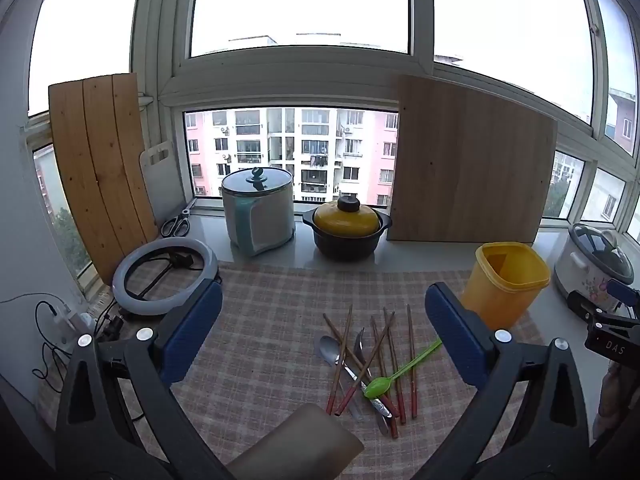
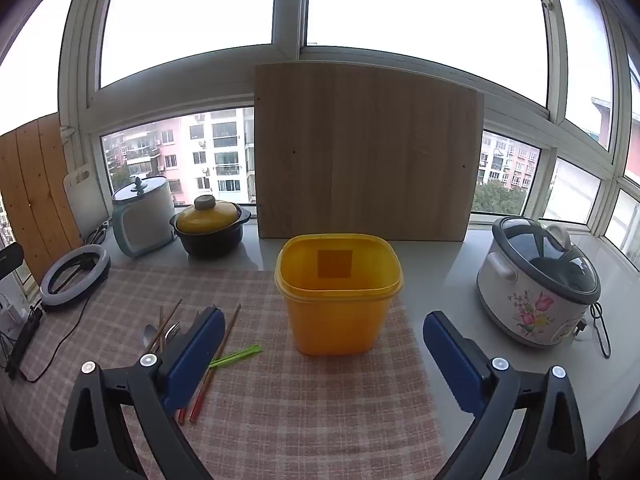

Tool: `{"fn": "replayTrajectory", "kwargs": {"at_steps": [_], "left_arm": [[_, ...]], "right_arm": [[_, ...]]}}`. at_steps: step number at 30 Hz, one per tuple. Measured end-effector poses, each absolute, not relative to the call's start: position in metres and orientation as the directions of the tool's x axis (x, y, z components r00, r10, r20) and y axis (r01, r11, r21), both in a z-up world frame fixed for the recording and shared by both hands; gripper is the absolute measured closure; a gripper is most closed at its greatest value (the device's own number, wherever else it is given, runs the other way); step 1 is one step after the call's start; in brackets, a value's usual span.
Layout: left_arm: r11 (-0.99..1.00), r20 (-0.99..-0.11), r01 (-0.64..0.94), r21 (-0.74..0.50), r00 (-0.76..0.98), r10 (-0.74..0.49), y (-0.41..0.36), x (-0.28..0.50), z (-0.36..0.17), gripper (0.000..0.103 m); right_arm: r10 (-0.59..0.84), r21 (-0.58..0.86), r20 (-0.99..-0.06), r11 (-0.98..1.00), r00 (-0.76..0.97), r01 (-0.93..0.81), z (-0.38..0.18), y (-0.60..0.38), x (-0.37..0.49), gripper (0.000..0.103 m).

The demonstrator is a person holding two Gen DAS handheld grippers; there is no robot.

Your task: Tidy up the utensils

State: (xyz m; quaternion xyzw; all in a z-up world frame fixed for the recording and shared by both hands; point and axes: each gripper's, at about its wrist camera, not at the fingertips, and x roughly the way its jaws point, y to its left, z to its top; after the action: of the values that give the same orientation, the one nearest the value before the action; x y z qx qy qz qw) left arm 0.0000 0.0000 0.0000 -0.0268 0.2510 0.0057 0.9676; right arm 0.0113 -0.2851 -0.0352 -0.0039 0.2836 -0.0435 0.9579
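A heap of utensils lies on the checked cloth [image 1: 272, 320]: several red-tipped wooden chopsticks [image 1: 390, 356], a metal spoon [image 1: 329, 350], a metal fork [image 1: 360, 346] and a green plastic spoon [image 1: 384, 384]. An empty yellow tub [image 1: 505, 280] stands upright to their right. My left gripper [image 1: 324, 320] is open and empty above the heap. My right gripper [image 2: 324, 344] is open and empty in front of the yellow tub [image 2: 340, 292]; its left finger hides part of the chopsticks [image 2: 218, 354] and the green spoon [image 2: 236, 357].
At the back stand a steel lidded pot [image 1: 258, 208], a black pot with yellow lid [image 1: 346, 226] and a leaning wooden board [image 1: 468, 160]. A ring light [image 1: 164, 276] with cables lies left. A flowered slow cooker [image 2: 540, 280] stands right.
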Motion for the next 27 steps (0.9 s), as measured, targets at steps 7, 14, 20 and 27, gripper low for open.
{"fn": "replayTrajectory", "kwargs": {"at_steps": [7, 14, 20, 27], "left_arm": [[0.999, -0.482, -0.019, -0.046, 0.876, -0.006, 0.0008, 0.0006, 0.0009, 0.000], [0.999, -0.477, -0.012, -0.049, 0.879, -0.013, 0.0032, 0.0080, 0.0090, 0.000], [0.999, -0.474, -0.013, -0.041, 0.880, -0.008, -0.0016, 0.0085, 0.0093, 0.000], [0.999, -0.475, -0.014, -0.041, 0.880, -0.007, -0.0024, 0.0061, 0.0064, 0.000]], "right_arm": [[-0.090, -0.039, -0.539, 0.996, 0.838, 0.082, -0.0361, -0.2822, 0.0130, 0.002], [-0.091, -0.042, -0.536, 0.996, 0.839, 0.081, -0.0373, -0.2836, 0.0152, 0.002], [-0.084, -0.042, -0.537, 0.996, 0.839, 0.072, -0.0375, -0.2809, 0.0184, 0.002], [-0.082, -0.044, -0.541, 0.997, 0.837, 0.070, -0.0401, -0.2811, 0.0195, 0.002]]}}
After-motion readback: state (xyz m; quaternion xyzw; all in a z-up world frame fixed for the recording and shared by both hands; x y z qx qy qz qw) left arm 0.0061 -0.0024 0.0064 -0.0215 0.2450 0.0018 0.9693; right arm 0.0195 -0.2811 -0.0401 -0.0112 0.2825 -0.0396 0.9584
